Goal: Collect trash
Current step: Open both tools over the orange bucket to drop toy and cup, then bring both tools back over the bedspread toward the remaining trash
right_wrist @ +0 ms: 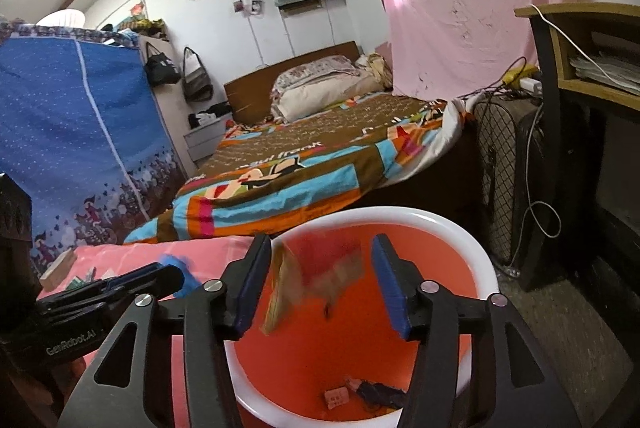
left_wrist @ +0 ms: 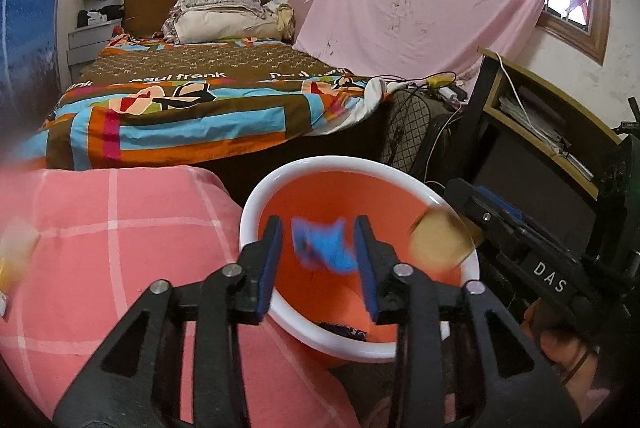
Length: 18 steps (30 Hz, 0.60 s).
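An orange bin with a white rim (left_wrist: 264, 188) (right_wrist: 460, 224) stands on the floor beside a pink checked blanket (left_wrist: 100, 248). My left gripper (left_wrist: 320, 260) is open above the bin; a blurred blue wrapper (left_wrist: 324, 248) is in the air between its pads, free of them. My right gripper (right_wrist: 324, 284) is open above the bin; a blurred tan and red wrapper (right_wrist: 288, 284) is falling between its pads. That tan piece also shows in the left wrist view (left_wrist: 440, 244). Small scraps (right_wrist: 360, 392) lie at the bin's bottom.
A bed with a colourful cover (left_wrist: 200, 100) lies behind the bin. A black fan and cables (right_wrist: 508, 164) and a dark desk (right_wrist: 580, 76) stand to the right. A blue fabric wardrobe (right_wrist: 80, 132) stands at left. More small items (right_wrist: 60, 268) lie on the blanket.
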Motion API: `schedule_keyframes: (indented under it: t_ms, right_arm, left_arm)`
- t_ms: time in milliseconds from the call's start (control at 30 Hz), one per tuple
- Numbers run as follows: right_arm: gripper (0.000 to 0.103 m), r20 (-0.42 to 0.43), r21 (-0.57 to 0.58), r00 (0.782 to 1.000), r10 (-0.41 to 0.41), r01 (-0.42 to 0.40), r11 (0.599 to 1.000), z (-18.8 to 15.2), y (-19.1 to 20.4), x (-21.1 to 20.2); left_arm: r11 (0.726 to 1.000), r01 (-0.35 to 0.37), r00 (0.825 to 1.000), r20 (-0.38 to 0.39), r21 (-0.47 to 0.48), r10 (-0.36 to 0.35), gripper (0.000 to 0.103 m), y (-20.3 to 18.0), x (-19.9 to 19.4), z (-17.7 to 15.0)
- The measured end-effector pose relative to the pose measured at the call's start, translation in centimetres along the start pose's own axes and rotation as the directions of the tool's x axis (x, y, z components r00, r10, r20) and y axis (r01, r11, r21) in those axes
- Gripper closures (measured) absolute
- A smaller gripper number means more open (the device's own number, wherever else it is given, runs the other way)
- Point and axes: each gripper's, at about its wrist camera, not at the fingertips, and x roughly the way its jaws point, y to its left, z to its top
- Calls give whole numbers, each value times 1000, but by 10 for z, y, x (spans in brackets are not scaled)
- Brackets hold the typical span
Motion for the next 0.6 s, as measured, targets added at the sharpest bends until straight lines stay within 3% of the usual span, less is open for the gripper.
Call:
schedule_keyframes:
  t_ms: [100, 333, 600]
  right_arm:
    - [40, -7, 6, 1000, -8, 8, 1000, 0, -2, 1]
    - [34, 2, 9, 1000, -15, 15, 1000, 1, -2, -1]
    - [16, 88, -7, 996, 10, -9, 1000, 10, 12, -10]
  left_arm:
    - [1000, -1, 1000, 1, -8, 1, 53, 2, 0, 0]
    - [998, -24, 999, 37, -54, 26, 45, 14, -9, 1]
    - [988, -88, 983, 147, -127, 106, 16, 41, -42, 4]
